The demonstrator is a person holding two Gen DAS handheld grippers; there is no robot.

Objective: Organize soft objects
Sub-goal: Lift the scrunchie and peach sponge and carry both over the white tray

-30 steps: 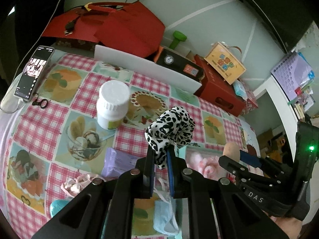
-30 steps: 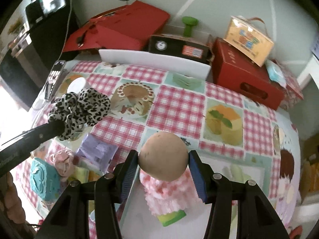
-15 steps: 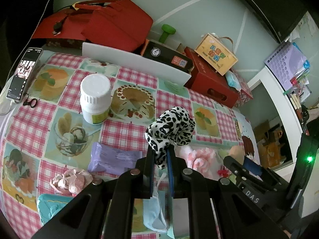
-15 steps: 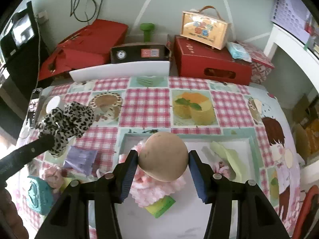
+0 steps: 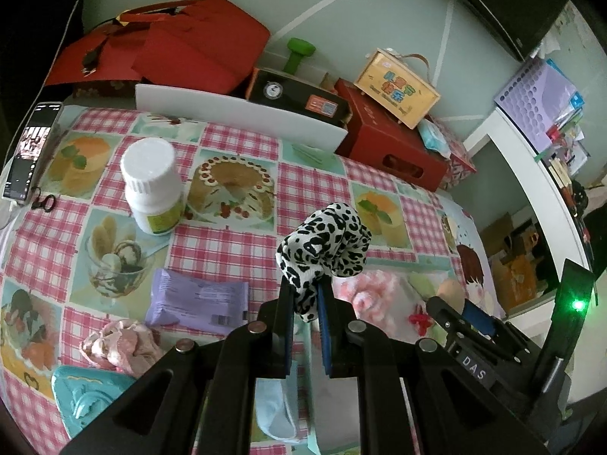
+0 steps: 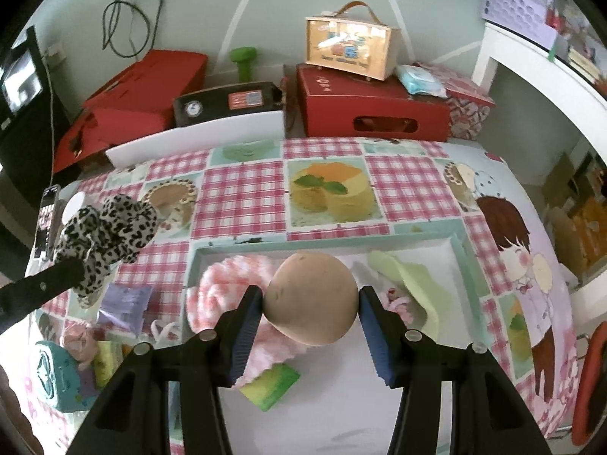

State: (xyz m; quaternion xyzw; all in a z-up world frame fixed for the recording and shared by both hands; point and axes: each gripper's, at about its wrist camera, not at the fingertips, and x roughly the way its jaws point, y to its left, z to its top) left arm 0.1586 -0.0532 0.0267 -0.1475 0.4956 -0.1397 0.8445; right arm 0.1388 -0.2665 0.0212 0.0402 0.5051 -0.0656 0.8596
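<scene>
My left gripper (image 5: 305,303) is shut on a black-and-white leopard-print scrunchie (image 5: 326,250) and holds it above the table; the scrunchie also shows at the left of the right wrist view (image 6: 108,227). My right gripper (image 6: 311,299) is shut on a tan beige makeup sponge (image 6: 313,297) and holds it over a white tray with a mint rim (image 6: 341,417). In the tray lie a pink knitted cloth (image 6: 231,284), a pale green cloth (image 6: 409,276) and a green-yellow sponge (image 6: 271,381).
On the checked tablecloth stand a white pill bottle (image 5: 151,187), a purple packet (image 5: 197,297), a pink scrunchie (image 5: 117,347), a teal item (image 5: 85,394) and a phone (image 5: 32,155). Red boxes (image 6: 371,108) and a white board (image 5: 239,117) line the back.
Both grippers have swung to the right with their objects. The right gripper with the sponge now hangs over the tray; the left one holds the scrunchie nearer the tray.
</scene>
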